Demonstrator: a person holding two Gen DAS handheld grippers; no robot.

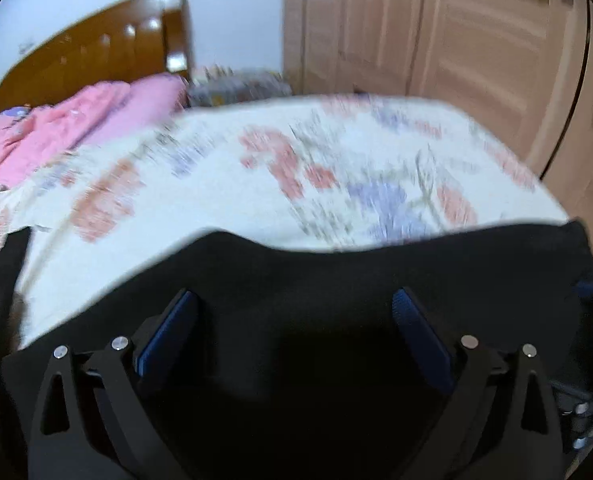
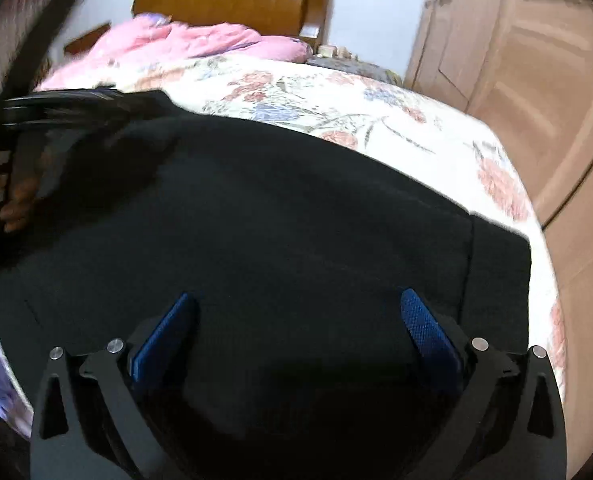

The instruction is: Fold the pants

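Pants [image 1: 296, 280], one black pair, lie flat on the bed [image 1: 216, 184] under your left gripper [image 1: 294, 312] in the left wrist view, its two blue fingers [image 1: 172, 332] wide and empty, likely poised to pick an edge. In the right wrist view your right gripper [image 2: 296, 316] hovers likewise, two fingers spread, gripping nothing.
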